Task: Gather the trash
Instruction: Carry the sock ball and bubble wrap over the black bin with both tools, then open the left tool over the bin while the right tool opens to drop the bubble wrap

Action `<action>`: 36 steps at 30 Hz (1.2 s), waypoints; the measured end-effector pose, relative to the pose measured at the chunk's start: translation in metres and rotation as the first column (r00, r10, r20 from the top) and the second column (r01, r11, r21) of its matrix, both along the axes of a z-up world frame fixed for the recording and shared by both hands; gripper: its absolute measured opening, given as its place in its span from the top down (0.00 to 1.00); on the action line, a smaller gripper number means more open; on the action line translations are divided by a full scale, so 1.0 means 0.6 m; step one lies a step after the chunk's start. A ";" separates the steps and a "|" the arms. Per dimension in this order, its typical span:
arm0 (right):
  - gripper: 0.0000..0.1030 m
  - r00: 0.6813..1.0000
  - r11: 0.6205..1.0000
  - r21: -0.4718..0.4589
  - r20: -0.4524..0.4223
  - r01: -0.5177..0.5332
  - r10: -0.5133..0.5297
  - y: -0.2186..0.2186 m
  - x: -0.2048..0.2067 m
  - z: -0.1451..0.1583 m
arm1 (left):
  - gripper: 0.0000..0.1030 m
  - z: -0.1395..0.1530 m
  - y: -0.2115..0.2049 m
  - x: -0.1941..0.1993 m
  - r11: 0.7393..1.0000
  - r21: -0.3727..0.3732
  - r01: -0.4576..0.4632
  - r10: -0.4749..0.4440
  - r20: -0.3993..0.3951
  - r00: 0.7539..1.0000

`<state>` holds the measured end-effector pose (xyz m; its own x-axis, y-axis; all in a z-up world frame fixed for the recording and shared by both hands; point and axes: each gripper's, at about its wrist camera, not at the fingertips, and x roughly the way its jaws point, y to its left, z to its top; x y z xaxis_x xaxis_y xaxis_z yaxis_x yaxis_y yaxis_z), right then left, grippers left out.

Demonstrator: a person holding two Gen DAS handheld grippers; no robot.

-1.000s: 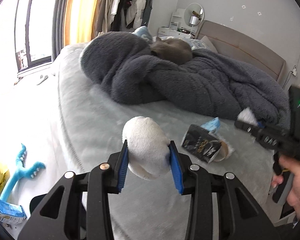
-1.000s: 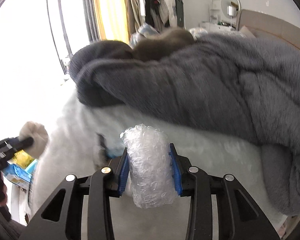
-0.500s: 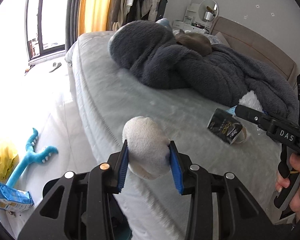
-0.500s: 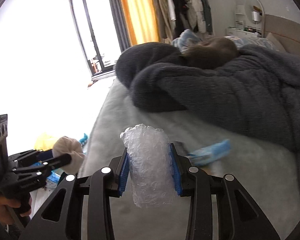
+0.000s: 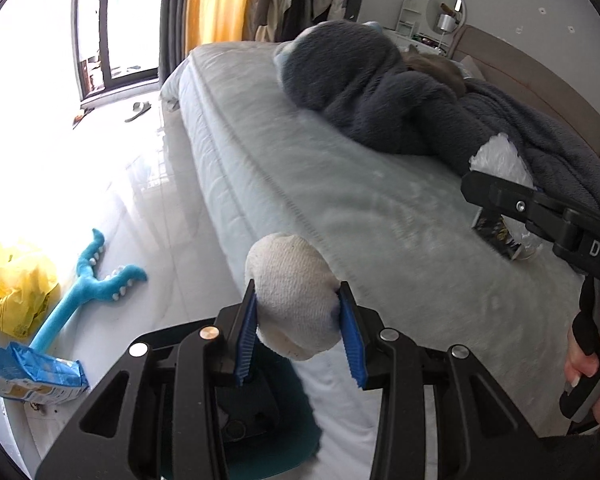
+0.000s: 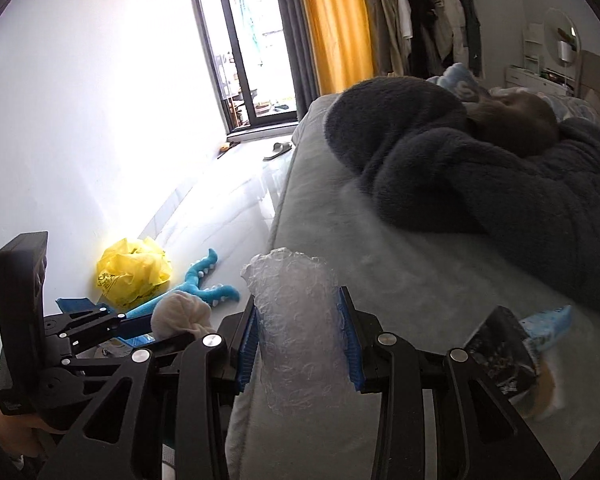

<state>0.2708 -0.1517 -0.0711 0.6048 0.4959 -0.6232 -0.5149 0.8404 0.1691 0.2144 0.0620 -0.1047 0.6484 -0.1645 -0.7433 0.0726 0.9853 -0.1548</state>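
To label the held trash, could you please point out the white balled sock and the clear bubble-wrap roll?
white balled sock [image 5: 294,300], left wrist view, its knit middle.
clear bubble-wrap roll [image 6: 300,332], right wrist view, its middle.

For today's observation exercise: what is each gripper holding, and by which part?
Left gripper clamps a balled white sock across its lower middle. Right gripper clamps a bubble-wrap roll across its mid-length.

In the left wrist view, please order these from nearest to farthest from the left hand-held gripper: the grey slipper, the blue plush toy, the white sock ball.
1. White sock ball: clamped in the left hand-held gripper.
2. Blue plush toy: on the floor, lower left.
3. Grey slipper: on the floor, by the window.
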 end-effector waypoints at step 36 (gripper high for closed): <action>0.64 0.952 0.957 -0.108 -0.178 -0.270 0.249 0.283 -0.018 -0.120 | 0.50 -0.182 0.181 -0.060 0.994 -0.072 -0.087 0.050 -0.410 0.911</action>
<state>0.2602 0.0179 -0.1433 0.3522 0.5307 -0.7709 -0.6929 0.7016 0.1664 0.1786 0.1705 -0.2137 0.3049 -0.2063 -0.9298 -0.0820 0.9669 -0.2415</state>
